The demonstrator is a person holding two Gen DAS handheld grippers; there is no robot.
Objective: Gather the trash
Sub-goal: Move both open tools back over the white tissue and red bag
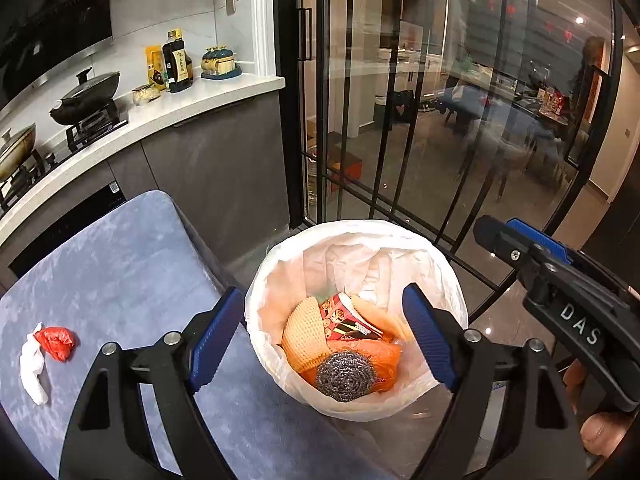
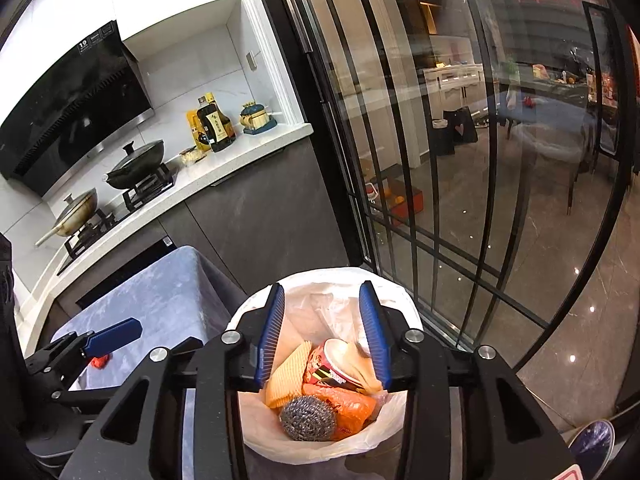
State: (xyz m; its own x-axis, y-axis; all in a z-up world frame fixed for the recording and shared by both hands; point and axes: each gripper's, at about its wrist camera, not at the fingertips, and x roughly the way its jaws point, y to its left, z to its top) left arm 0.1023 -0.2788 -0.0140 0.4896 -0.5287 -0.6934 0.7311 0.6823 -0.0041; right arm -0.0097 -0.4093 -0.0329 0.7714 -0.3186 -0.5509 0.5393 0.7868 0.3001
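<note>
I see a kitchen with a white counter, grey cabinets and a black range hood. Black-framed glass doors reflect ceiling lights over glossy floor tiles.

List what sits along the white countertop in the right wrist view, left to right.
Pale pan → black lidded wok → small clear container → yellow packet → dark sauce bottle → blue condiment set.
</note>
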